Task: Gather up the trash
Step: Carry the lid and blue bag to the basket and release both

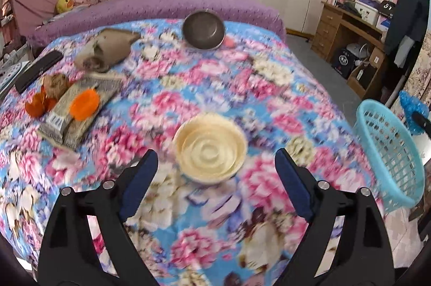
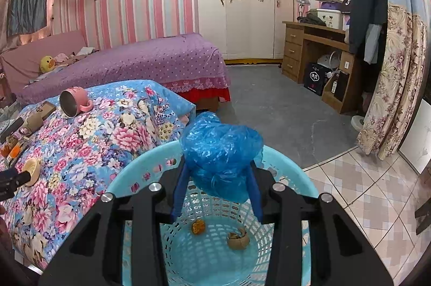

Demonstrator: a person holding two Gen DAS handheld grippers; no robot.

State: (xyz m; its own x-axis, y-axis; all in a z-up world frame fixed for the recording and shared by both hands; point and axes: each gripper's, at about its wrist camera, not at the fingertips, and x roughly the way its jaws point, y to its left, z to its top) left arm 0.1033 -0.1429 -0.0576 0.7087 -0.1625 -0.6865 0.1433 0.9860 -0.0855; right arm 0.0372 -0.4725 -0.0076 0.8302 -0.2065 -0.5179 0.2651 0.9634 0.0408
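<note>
Your left gripper (image 1: 215, 164) spread wide over the floral cloth (image 1: 210, 86), cream paper cup (image 1: 210, 148) lying loose between its fingers (untouched), your right gripper (image 2: 216, 173) clamped on a crumpled blue plastic bag (image 2: 221, 151) above the turquoise basket (image 2: 293, 173), two scraps already inside.
</note>
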